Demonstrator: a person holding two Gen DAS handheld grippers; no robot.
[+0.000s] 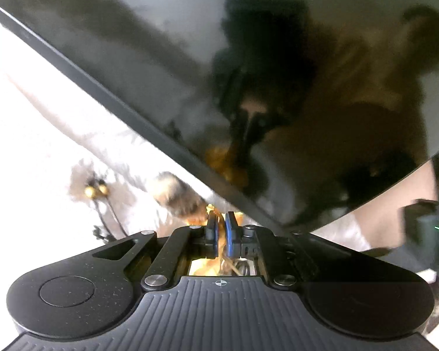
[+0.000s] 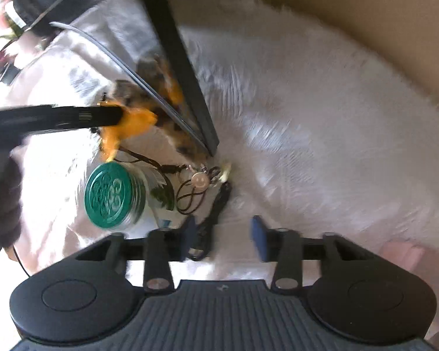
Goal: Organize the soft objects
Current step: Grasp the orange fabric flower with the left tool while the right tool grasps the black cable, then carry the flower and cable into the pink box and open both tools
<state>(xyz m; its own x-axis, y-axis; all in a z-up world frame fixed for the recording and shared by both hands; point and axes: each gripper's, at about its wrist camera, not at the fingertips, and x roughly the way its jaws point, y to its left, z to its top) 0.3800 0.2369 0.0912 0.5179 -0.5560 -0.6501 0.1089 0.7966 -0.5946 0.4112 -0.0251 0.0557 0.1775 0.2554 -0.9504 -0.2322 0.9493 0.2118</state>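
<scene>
An orange and speckled brown feather toy hangs at the edge of a dark glossy screen. My left gripper is shut on its orange feathers, which show between the blue pads. From the right wrist view the left gripper reaches in from the left and clamps that orange tuft. My right gripper is open above a white furry rug, pointing steeply down, with nothing pressed between its pads. A black cord lies beside its left finger.
A jar with a green embossed lid lies on its side left of the right gripper. A smiley charm on thin cords lies beyond it. The dark screen's edge runs diagonally across the rug. Two small gold bells sit on the white surface.
</scene>
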